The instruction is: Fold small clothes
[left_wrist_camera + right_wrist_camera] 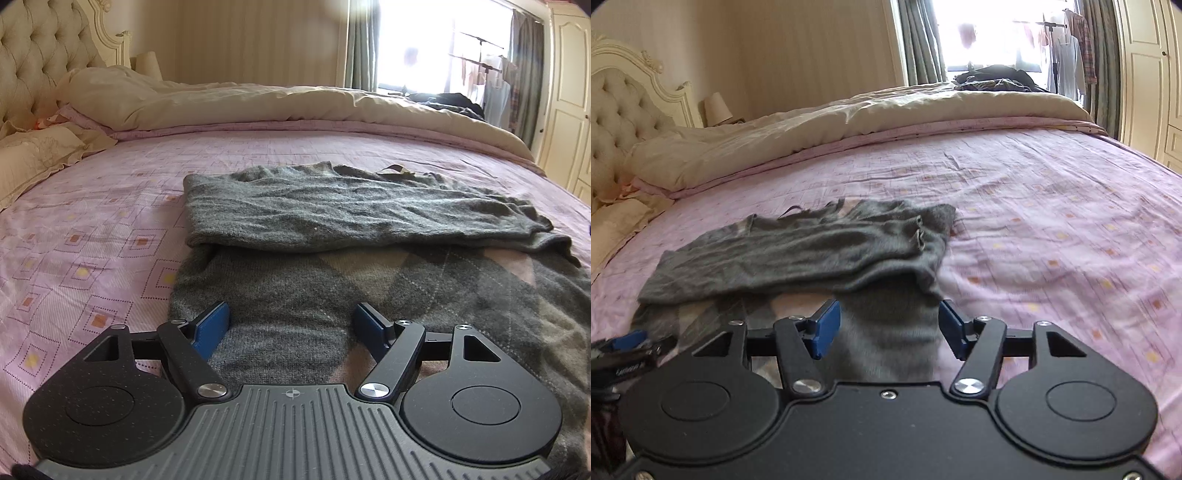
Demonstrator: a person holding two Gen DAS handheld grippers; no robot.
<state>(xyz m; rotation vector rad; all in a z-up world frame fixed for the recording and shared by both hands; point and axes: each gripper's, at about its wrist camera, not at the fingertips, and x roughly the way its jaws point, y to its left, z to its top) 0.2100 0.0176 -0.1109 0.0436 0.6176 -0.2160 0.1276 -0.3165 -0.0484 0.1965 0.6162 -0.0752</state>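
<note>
If I close my wide-open, empty left gripper (291, 328) and right gripper (886, 325) unevenly on the sweater (332, 214) hem at 6 o'clock, the fold skews.

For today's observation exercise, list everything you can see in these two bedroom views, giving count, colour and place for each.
sweater: one, grey with an argyle front, on the bed, far part folded over the near part
sheet: one, pink with small squares, covering the bed
duvet: one, cream, pushed to the far side of the bed
headboard: one, cream, tufted, at the left
lamp: one, cream shade, beside the headboard
dark clothes: one pile, on the duvet by the window
curtains: grey, beside the window
hanging laundry: several pieces, by the window
wardrobe: one, cream, far right
left gripper: black, blue pads, open, over the sweater's near left part
right gripper: black, blue pads, open, over its near right part
</note>
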